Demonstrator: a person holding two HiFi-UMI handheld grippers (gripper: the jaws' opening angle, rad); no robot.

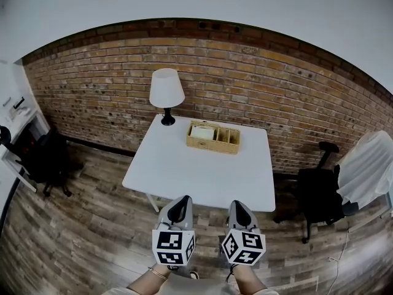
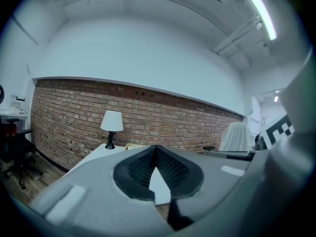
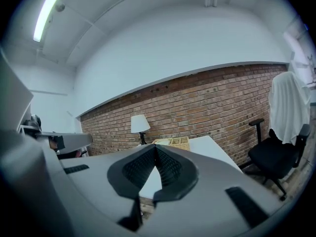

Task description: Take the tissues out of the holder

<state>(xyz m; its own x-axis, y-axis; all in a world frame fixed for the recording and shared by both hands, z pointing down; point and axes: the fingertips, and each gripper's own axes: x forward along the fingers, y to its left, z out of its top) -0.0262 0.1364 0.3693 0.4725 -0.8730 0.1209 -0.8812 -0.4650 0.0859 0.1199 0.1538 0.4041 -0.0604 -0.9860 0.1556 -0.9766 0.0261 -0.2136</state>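
Holder (image 1: pixel 212 147): far side of the table (image 1: pixel 202 177), well beyond both tools.
Tissues (image 1: pixel 202 131): seemingly in its left compartment, untouched.
Left gripper (image 1: pixel 179 206): closed, empty.
Right gripper (image 1: pixel 238 206): closed, empty.
Remaining: reach, grip, lift.

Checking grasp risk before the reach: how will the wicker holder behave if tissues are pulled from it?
The wicker holder looks woven and thin-walled, so probably light; it may slide on the smooth white table or lift with the tissues. It sits low and wide, so tipping seems unlikely.
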